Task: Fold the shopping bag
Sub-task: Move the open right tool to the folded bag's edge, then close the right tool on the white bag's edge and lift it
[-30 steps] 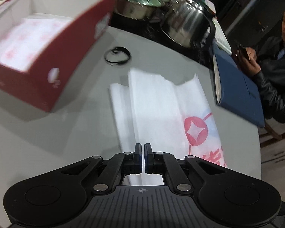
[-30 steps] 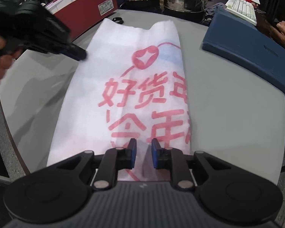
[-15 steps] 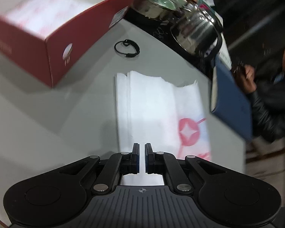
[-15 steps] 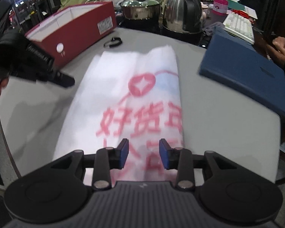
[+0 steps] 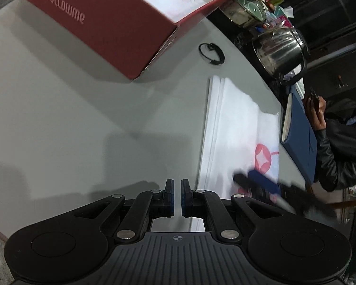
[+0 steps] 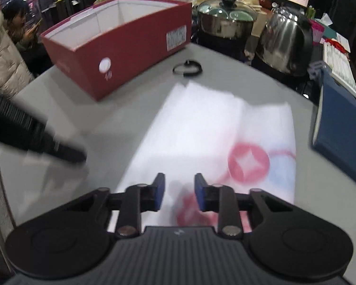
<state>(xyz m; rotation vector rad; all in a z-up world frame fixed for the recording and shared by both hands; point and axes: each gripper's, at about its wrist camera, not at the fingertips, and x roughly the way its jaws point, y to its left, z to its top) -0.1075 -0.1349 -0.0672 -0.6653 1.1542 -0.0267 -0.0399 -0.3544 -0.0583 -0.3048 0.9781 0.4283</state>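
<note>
Two grippers hang over a grey table [image 5: 87, 128]. The left gripper [image 5: 177, 190] has its jaws drawn together with only a thin slit between the blue pads and nothing in them; it is above bare tabletop, just to the left of the bag's [image 5: 237, 128] long edge. The right gripper [image 6: 179, 191] is over the near end of the bag [image 6: 201, 128], its jaws closing with a clear gap between the pads; no cloth is pinched there, the bag lying flat on the table beneath them. In the left wrist view the right gripper shows as a dark blur over the bag at lower right.

The bag is white, laid lengthwise, with layered edges along its left side and a red coin-like print [image 6: 248, 160] near the right gripper. Beyond its far end lies a black band [image 6: 187, 68]. A red box [image 6: 121, 47], open on top, stands to the left. A kettle [image 6: 286, 40] and a lidded pot [image 6: 226, 17] sit past the table's far edge, a blue folder [image 6: 339, 128] to the right.
</note>
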